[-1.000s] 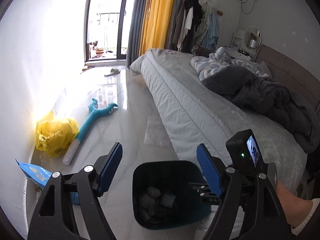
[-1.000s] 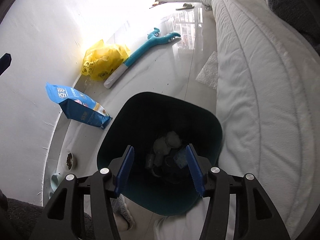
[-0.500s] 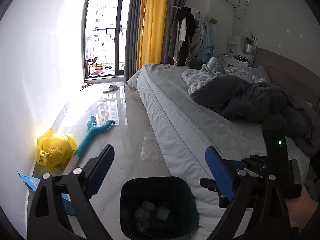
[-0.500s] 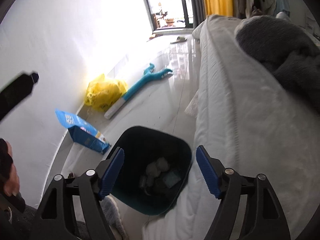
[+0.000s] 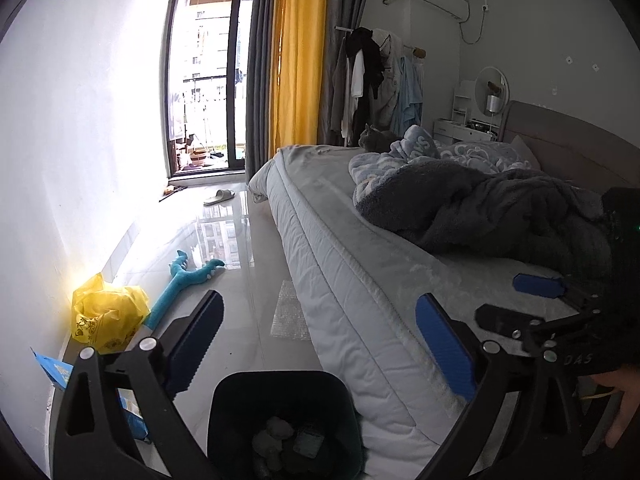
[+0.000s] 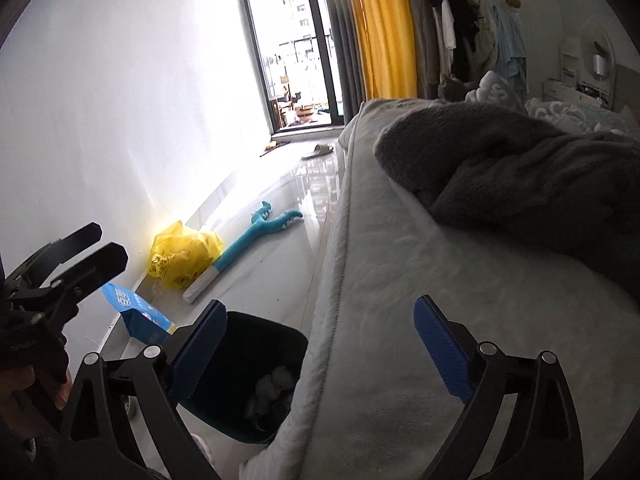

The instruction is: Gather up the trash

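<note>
I am holding both claws wide apart and empty: the left claw (image 5: 320,344) and the right claw (image 6: 320,344) have just been opening, and nothing is sitting between the blue pads of either one. The bin (image 5: 280,420) is standing on the floor tight against the side of the bed (image 5: 360,280), and I can see crumpled pale scraps lying in the bottom of it, so I am judging that the last piece has gone in and I am now looking for more. Further along the wall the yellow bag (image 5: 106,316) is slumping on the floor, with the blue packet (image 6: 136,312) lying nearer to me and a teal toy (image 5: 188,280) stretching out beside the bag; these look like the likely next targets, though the toy may not be trash. They are lying well apart from the bin, so I am expecting to carry each one back. The left view is showing me straight down into the bin, plus a clear plastic sheet (image 5: 290,316) on the floor by the mattress, which the right view is hiding behind the bed edge. The right view is giving me the blue packet whole, where the left claw's own arm is covering most of it, and it is also catching the left claw at its left edge.
</note>
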`<state>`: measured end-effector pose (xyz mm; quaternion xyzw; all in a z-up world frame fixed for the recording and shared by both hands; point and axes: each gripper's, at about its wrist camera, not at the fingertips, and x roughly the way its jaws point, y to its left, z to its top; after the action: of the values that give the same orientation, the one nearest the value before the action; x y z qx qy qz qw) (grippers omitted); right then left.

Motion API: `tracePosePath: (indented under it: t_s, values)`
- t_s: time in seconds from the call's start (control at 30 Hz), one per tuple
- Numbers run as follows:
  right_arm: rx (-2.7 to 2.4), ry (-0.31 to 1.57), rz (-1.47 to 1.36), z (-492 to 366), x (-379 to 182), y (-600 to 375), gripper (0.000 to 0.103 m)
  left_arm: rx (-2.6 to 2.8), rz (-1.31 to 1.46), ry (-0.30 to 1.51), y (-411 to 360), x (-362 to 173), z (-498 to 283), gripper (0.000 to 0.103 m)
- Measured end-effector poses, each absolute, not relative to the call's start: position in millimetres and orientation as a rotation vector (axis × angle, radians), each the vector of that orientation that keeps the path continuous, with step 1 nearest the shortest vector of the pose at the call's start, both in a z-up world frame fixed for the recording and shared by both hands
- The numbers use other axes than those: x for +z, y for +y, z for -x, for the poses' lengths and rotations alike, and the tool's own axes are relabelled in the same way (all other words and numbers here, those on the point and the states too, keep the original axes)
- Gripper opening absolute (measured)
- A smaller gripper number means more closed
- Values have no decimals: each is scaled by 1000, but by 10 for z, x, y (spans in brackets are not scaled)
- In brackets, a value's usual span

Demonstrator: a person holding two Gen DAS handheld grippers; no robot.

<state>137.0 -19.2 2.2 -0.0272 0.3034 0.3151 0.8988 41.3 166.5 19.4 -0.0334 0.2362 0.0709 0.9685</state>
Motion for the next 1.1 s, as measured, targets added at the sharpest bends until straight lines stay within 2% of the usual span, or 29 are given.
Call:
tracePosePath:
  t_s: [0.4,0.6,0.9,1.1]
  values:
    - [518,435,76,-648,518,-1264,100,250,-41,470,1123,367,30,100]
    - [426,325,90,-158,825,-1731,100,226,-6,382,1018,593,423,100]
    - [378,357,23,204,722,-2168,100,196,-25,335,919,681,907,100]
    - [374,336,9,413,572,-2149,100,163,-53,346,873,507,1087,100]
